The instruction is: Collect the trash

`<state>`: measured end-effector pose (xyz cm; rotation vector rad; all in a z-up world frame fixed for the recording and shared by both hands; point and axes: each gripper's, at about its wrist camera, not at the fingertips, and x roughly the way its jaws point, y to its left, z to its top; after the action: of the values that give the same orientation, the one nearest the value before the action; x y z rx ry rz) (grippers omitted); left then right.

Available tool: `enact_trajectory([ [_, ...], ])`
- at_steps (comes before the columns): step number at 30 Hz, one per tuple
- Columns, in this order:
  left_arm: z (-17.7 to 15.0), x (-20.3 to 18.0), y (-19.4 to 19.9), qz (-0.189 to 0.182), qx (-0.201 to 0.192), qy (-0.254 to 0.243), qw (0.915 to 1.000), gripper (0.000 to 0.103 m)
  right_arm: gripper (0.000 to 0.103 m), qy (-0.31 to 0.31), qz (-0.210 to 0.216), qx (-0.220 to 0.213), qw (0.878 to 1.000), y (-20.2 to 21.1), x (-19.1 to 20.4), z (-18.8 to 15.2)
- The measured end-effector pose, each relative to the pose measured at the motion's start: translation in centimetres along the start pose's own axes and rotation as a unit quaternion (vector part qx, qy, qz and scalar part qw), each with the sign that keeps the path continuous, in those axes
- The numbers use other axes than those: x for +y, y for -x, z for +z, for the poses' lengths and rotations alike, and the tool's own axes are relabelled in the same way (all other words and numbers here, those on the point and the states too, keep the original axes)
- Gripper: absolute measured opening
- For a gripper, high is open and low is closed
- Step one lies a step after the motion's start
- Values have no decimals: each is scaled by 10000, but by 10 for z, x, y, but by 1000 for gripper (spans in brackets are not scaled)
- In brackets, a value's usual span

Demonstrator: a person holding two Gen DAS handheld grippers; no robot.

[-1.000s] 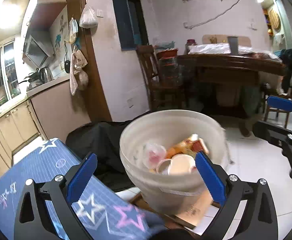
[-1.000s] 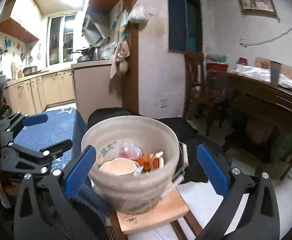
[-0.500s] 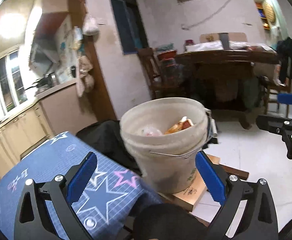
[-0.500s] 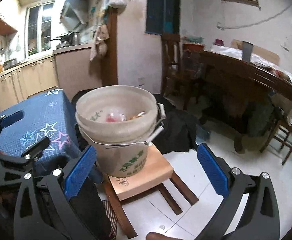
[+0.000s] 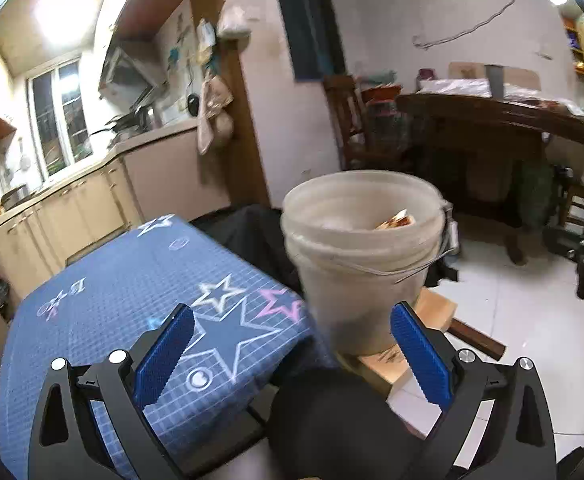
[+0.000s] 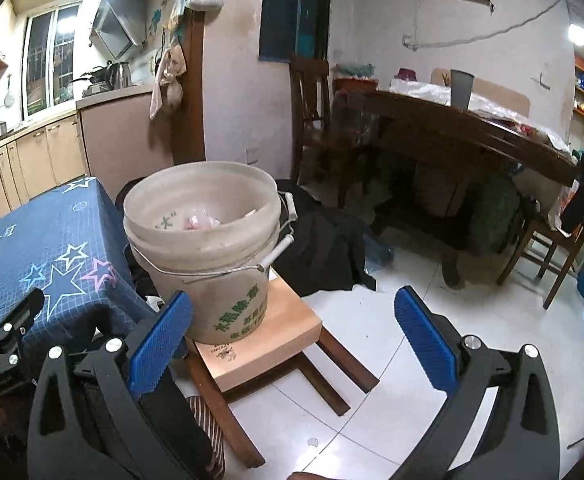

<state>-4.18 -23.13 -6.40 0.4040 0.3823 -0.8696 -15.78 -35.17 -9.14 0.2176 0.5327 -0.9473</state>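
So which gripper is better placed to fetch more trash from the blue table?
Probably the left gripper: open, empty, partly over the blue table. The right gripper faces the bucket and floor.

I've pulled both hand-held grippers back and lower from the bucket [image 6: 202, 252], its trash [image 5: 397, 220] now mostly hidden, stool [image 6: 268, 344] legs revealed

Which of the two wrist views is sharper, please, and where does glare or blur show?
Right wrist view: sharper, green print on the cream plastic bucket readable. Left wrist view: motion-smeared, that bucket's edges soft, ceiling lamp blown out white. Both: fisheye bending, dark corners.
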Motion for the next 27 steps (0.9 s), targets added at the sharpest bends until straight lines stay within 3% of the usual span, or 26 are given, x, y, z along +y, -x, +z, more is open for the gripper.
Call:
enact_trajectory([
  [7,1,6,-11,242,321,146,9991,98,98,70,-151,-28,9999,-2,4,7],
  [13,1,1,-14,252,430,99,9987,98,98,259,-320,0,9992,-3,6,8],
  [27,1,2,-20,286,630,220,9974,98,98,326,-279,36,9991,-4,7,12],
])
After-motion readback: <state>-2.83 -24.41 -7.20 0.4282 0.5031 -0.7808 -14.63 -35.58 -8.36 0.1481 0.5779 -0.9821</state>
